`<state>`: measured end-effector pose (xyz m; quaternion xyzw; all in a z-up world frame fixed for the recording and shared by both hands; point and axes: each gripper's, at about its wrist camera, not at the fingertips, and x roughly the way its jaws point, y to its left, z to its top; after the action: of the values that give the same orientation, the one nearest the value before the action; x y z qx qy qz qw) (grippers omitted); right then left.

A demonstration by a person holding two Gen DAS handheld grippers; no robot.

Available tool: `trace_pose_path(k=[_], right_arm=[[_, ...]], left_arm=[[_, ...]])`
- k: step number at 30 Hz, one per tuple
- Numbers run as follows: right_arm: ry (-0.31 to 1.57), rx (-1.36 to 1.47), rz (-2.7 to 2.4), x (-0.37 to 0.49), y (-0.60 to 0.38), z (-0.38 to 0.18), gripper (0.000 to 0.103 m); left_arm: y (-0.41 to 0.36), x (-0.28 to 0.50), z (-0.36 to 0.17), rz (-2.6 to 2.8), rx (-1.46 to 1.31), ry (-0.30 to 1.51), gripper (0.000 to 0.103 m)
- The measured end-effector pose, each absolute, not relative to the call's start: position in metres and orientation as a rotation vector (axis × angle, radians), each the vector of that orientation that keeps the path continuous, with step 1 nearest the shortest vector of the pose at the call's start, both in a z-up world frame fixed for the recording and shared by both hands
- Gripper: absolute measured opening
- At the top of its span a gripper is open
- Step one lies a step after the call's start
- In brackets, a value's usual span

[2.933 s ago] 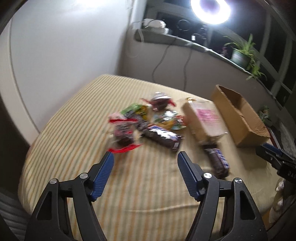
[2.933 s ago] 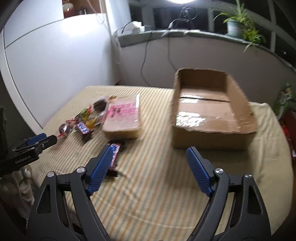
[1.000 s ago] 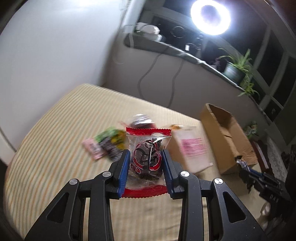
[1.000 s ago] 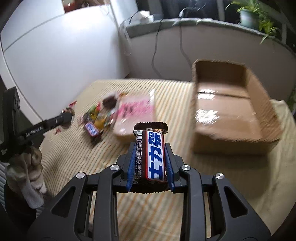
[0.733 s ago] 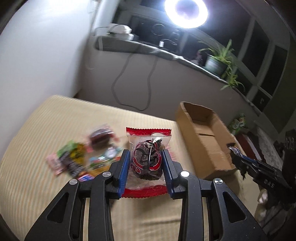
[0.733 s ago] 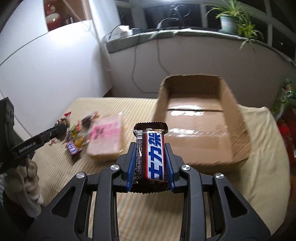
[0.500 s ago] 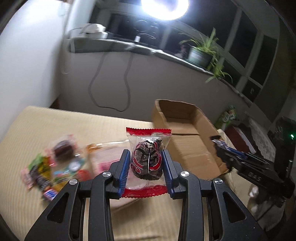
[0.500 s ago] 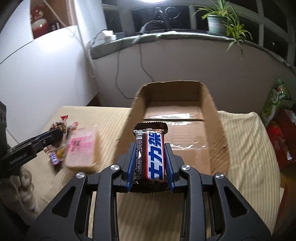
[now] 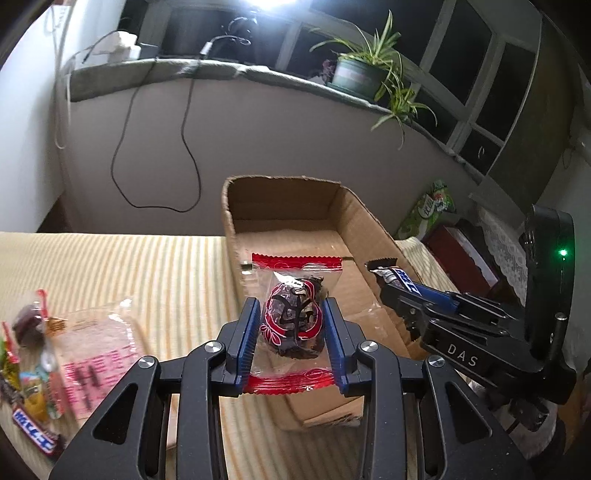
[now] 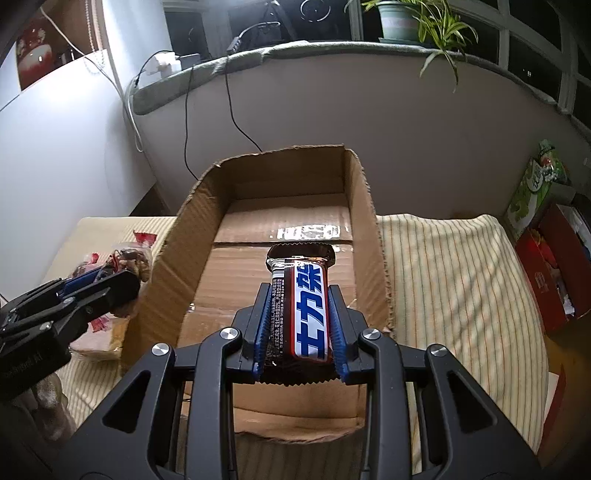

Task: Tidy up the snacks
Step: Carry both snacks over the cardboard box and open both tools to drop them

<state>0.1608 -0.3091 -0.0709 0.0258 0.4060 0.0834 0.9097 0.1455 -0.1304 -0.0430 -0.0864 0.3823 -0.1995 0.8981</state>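
Note:
My left gripper (image 9: 291, 328) is shut on a clear red-edged snack packet (image 9: 293, 317) with a dark round sweet inside, held above the near left part of the open cardboard box (image 9: 232, 221). My right gripper (image 10: 299, 325) is shut on a Snickers bar (image 10: 308, 310) with blue lettering, held over the near end of the same box (image 10: 365, 206), whose floor shows bare. The right gripper with the bar also shows in the left wrist view (image 9: 402, 291). The left gripper shows at the left of the right wrist view (image 10: 107, 284).
The box sits on a yellow striped cloth (image 9: 129, 273). A pink-printed bag (image 9: 96, 362) and several loose snacks (image 9: 26, 369) lie left of the box. A wall with cables, a sill and a potted plant (image 10: 399, 18) stand behind. Red and green packages (image 10: 546, 258) stand at the right.
Both grippers closed on their snacks, lifted them and carried them from the snack pile side to above the cardboard box. The box now fills the middle of both views.

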Motion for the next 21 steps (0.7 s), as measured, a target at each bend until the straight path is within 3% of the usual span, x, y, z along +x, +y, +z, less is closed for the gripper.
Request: trace_pose_path(k=[7, 13, 21], right_arm=[[0.837, 0.055, 0.175, 0.162, -0.313, -0.073, 0.031], [0.810, 0.052, 0.169, 0.155, -0.314, -0.065, 0.049], [0.784, 0.061, 0.194, 0.143, -0.304, -0.049, 0.049]], left_arm=[[-0.144, 0.145, -0.045, -0.426, -0.155, 0.807, 0.035], [-0.144, 0.142, -0.042, -0.421, -0.151, 0.798, 0.039], [-0.117, 0.125, -0.032, -0.389, -0.183, 0.768, 0.039]])
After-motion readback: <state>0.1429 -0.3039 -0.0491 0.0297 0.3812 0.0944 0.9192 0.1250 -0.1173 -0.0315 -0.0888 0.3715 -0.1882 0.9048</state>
